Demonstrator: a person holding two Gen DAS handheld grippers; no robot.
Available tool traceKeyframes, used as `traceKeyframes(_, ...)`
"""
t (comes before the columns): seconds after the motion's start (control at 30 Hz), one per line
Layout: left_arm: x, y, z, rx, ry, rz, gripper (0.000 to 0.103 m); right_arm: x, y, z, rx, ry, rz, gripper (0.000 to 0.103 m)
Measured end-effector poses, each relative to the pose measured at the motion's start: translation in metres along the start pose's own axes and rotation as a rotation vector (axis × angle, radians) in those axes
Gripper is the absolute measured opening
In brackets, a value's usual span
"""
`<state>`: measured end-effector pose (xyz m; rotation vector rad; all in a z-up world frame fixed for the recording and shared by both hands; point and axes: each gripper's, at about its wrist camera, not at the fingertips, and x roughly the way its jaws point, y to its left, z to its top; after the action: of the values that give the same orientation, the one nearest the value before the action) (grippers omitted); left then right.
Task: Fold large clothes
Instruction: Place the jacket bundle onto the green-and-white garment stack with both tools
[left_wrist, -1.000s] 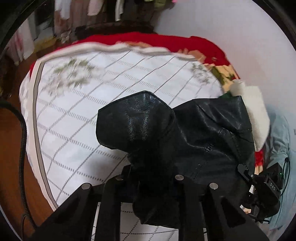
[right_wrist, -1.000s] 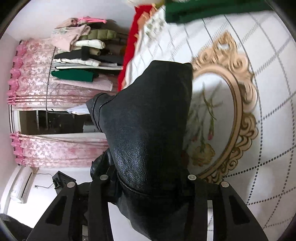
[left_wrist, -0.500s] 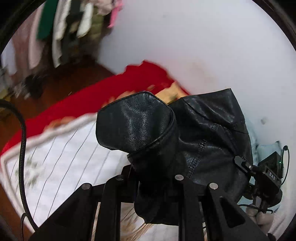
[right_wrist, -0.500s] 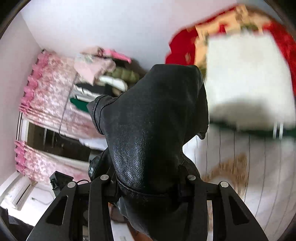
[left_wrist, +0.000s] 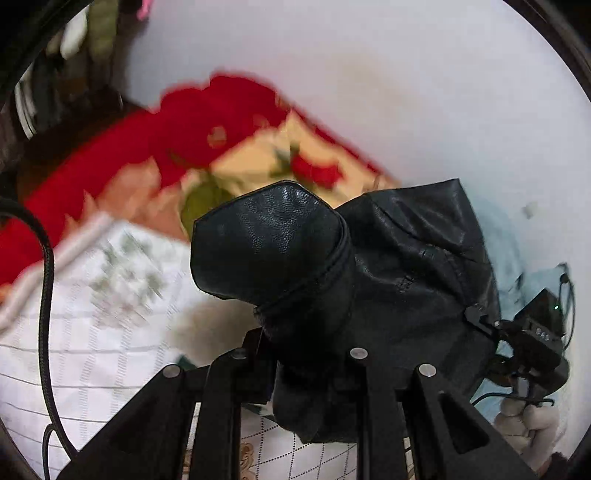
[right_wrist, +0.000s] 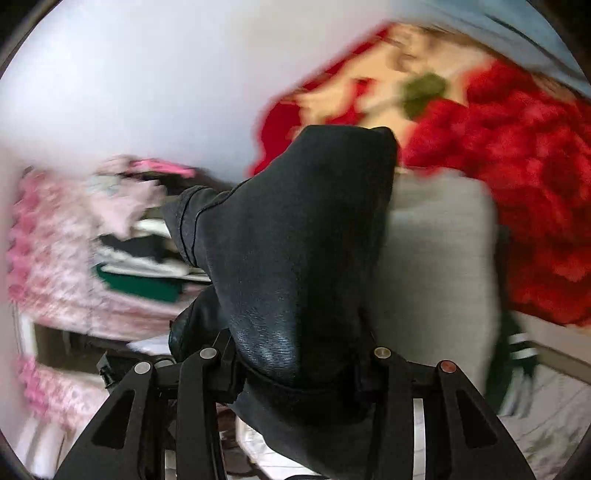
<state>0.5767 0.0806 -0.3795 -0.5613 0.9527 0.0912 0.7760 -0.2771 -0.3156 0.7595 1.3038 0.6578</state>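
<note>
Both tongs, left (left_wrist: 295, 365) and right (right_wrist: 291, 365), clamp a bunched, grainy black leather jacket (left_wrist: 280, 251).

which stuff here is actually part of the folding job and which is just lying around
In the job:
- black leather garment, clamped at two spots
- left gripper, shut on it
- right gripper, shut on it

Just lying about:
- red floral blanket
- white checked bedcover
- folded grey-white cloth
- clothes stacked by the pink curtain
</note>
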Motion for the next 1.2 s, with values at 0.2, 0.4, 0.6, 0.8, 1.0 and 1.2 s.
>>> traceKeyframes(0.2,0.061,0.007,-0.006,0.06,0.096,0.03,0.048,0.005,-0.049,0.025,0.038,-0.008,-0.077,0.052)
traceKeyframes(0.4,0.048,0.003,-0.01,0.113,0.134,0.09,0.064,0.018,-0.026,0.005,-0.067,-0.003,-0.299,0.073)
traceKeyframes(0.6,0.011,-0.012,-0.017,0.236,0.056,0.238,0.095,-0.001,0.032,-0.055,-0.246,-0.153,-0.634,0.096)
traceKeyframes(0.8,-0.042,-0.031,-0.021,0.323,-0.049,0.315,0.1,-0.03,0.081,-0.13,-0.336,-0.264,-0.872,0.103)
traceKeyframes(1.0,-0.106,-0.052,-0.032,0.401,-0.064,0.31,0.101,-0.058,0.141,-0.211,-0.316,-0.338,-0.961,0.103)
traceKeyframes(1.2,-0.185,-0.069,-0.057,0.477,-0.069,0.262,0.101,-0.106,0.208,-0.288,-0.286,-0.427,-1.034,0.103)
